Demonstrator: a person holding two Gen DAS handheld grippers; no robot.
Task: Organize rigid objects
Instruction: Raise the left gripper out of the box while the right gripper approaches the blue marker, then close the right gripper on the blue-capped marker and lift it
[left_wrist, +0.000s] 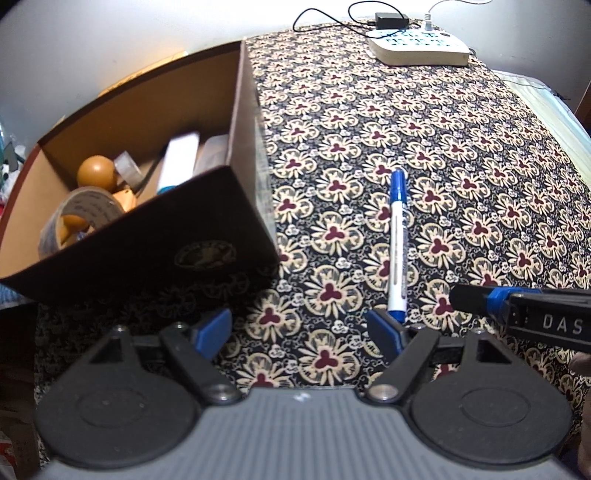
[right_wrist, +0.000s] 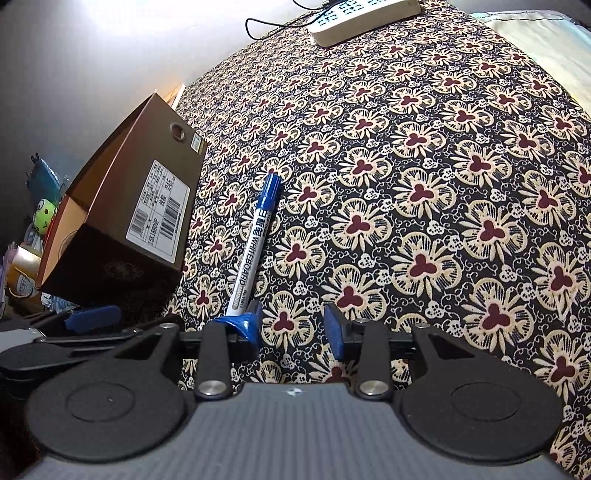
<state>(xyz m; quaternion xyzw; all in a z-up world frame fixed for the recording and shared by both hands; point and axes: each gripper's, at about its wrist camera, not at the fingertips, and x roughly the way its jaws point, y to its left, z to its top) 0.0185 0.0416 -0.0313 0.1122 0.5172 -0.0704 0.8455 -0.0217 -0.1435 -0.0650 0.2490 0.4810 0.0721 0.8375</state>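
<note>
A blue-and-white whiteboard marker (left_wrist: 397, 236) (right_wrist: 253, 236) lies on the flower-patterned cloth (left_wrist: 461, 155), capped end pointing away. My left gripper (left_wrist: 299, 328) hovers open and wide just short of it, and the marker's near end sits beside the right fingertip. My right gripper (right_wrist: 294, 328) is open with only cloth between its pads; the marker's near end lies just outside its left pad. One black finger of the right gripper reaches in from the right edge of the left wrist view. A brown shoebox (left_wrist: 155, 229) (right_wrist: 140, 206) stands left of the marker.
The shoebox holds tape rolls (left_wrist: 79, 214), an orange wooden ball (left_wrist: 96, 172) and a white carton (left_wrist: 179, 162). A white power strip (left_wrist: 419, 46) with a black adapter and cables sits at the cloth's far end. Clutter with a green toy (right_wrist: 44, 218) lies beyond the box.
</note>
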